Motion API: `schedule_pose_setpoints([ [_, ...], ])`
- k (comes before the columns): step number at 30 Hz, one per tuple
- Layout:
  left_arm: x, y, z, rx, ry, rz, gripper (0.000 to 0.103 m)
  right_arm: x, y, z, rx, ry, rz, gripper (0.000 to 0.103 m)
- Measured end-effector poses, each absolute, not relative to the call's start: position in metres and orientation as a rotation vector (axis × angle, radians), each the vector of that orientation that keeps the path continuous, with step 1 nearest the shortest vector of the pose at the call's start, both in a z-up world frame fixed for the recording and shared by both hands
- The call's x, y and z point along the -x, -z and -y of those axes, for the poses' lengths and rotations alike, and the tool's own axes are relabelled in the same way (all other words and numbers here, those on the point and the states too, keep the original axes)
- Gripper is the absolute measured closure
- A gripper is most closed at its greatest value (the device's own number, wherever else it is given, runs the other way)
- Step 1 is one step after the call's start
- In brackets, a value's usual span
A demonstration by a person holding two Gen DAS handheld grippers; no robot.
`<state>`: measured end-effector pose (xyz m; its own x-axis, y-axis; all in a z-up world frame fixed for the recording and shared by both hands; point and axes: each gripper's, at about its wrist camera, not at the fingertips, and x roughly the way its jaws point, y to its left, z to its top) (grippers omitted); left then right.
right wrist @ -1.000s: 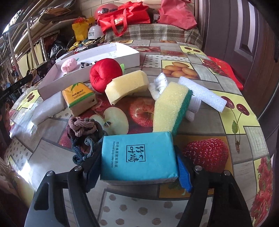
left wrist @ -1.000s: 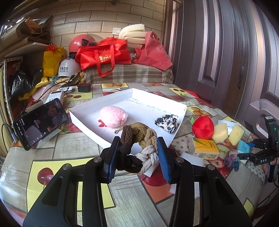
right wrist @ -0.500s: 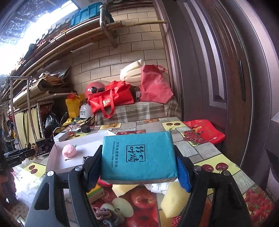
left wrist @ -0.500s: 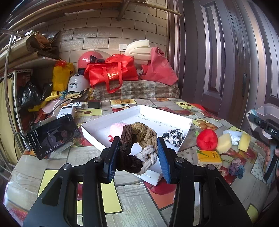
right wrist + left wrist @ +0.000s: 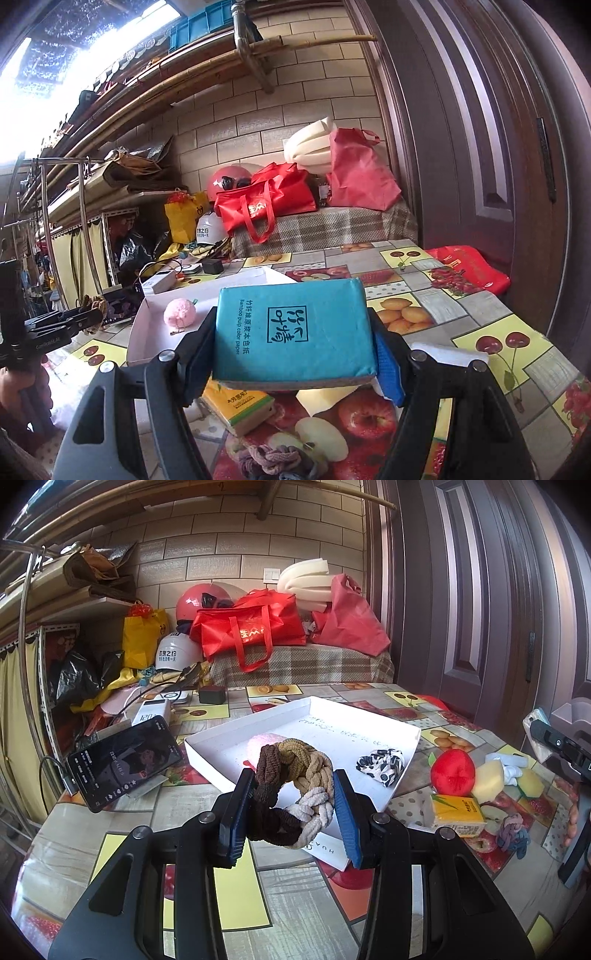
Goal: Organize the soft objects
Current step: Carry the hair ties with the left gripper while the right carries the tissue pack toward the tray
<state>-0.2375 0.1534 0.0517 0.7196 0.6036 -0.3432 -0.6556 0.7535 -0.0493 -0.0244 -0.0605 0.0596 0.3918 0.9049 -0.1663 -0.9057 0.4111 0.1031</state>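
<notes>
My left gripper (image 5: 291, 808) is shut on a braided ring of brown, tan and cream hair ties (image 5: 291, 794), held above the table just in front of the white tray (image 5: 369, 716). Inside the tray lie a pink pompom (image 5: 258, 744) and a black-and-white scrunchie (image 5: 382, 762). My right gripper (image 5: 291, 354) is shut on a blue tissue pack (image 5: 295, 332), lifted off the table and held nearly level. Below it lie a yellow tissue pack (image 5: 240, 406) and a grey-blue braided hair tie (image 5: 273, 461).
A red plush ball (image 5: 452, 770), yellow sponges (image 5: 487, 781) and the yellow tissue pack (image 5: 458, 814) crowd the table right of the tray. A phone (image 5: 122, 760) leans on a stand at the left. Bags and helmets pile up behind the table; a dark door stands at the right.
My right gripper has lifted the blue tissue pack off the table and tilted up toward level. My left gripper has tilted up slightly, keeping hold of the braided ring.
</notes>
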Motion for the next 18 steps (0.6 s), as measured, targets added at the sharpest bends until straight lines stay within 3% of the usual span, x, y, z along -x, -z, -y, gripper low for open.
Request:
schedule_pose_setpoints([
  [18,0.232,-0.046,-0.162,0.199,-0.720,-0.361,0.061,0.050,-0.055,0.011,0.020,-1.267,-0.253,0.030],
])
